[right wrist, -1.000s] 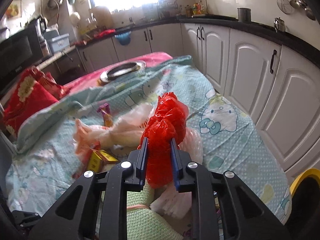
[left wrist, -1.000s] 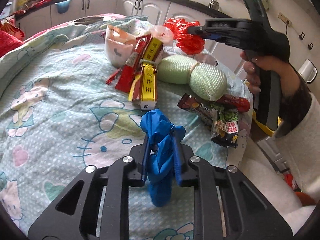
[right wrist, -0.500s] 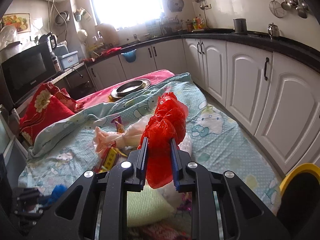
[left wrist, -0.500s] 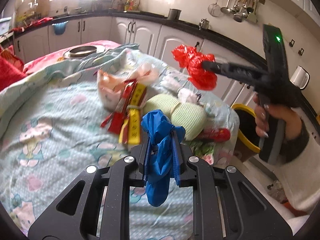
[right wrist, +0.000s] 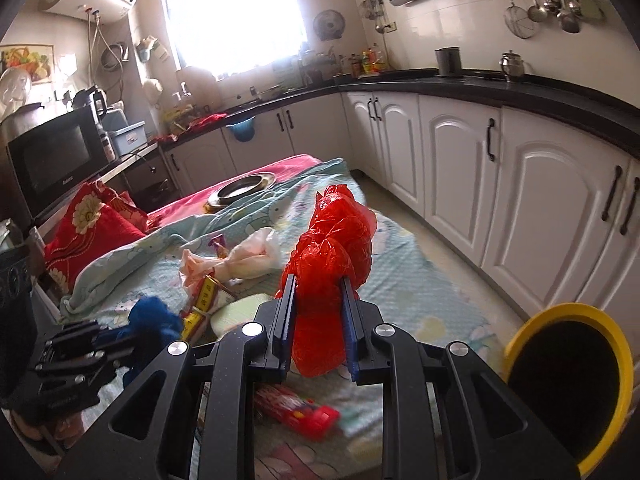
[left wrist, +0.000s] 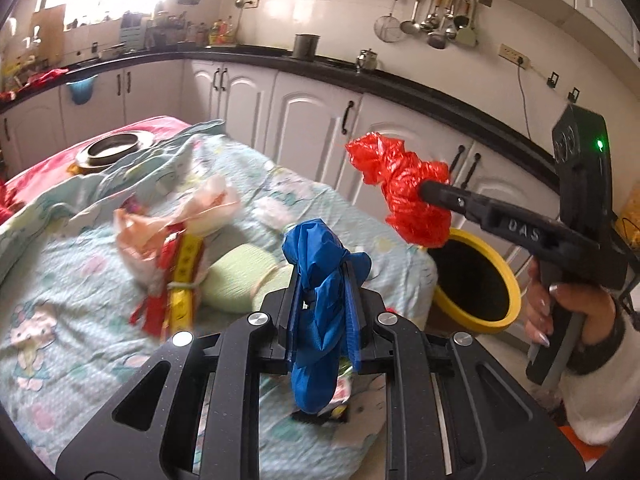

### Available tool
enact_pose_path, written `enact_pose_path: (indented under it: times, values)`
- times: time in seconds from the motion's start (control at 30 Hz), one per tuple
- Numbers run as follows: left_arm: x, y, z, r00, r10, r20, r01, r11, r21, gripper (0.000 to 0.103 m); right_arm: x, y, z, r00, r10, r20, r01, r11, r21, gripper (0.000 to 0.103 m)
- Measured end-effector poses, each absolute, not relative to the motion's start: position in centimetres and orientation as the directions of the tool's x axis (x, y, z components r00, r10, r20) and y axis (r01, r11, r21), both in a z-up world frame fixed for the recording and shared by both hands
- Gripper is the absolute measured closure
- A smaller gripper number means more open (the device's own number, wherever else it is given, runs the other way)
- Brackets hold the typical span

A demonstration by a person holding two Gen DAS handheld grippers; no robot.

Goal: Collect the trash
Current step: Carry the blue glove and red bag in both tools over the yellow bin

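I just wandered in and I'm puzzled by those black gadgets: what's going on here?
A person is clearing trash off a table covered in a pale cartoon-print cloth. The left hand-held gripper is clamped on a crumpled blue plastic bag, and the right hand-held gripper on a crumpled red plastic bag. A yellow-rimmed black bin stands beside the table. Wrappers remain on the cloth.

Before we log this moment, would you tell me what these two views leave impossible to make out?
- Inside of the yellow-rimmed bin: dark in both views; contents unreadable.
- Wrappers on the bedcover: motion-blurred in the left wrist view; print illegible.
- Red packet: partly behind the right gripper holding the red bag.
- Packet under the blue bag: masked by the left gripper.
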State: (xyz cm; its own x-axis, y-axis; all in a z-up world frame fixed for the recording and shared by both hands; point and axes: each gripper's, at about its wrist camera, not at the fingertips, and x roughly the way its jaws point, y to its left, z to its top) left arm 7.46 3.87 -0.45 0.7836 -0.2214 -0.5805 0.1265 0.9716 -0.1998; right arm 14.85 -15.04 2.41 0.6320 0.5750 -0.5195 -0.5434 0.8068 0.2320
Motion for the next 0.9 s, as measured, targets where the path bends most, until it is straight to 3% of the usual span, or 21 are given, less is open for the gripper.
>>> enact_pose_path:
  times: [0.9]
  values:
    - [13.1,-6.8,0.4,0.749,-0.343,-0.567,0.290,0.939,-0.185,0.090,13.7,-29.6,1.1,0.757,0.387,-0.527,-0.281,0.920,0.272,0.083]
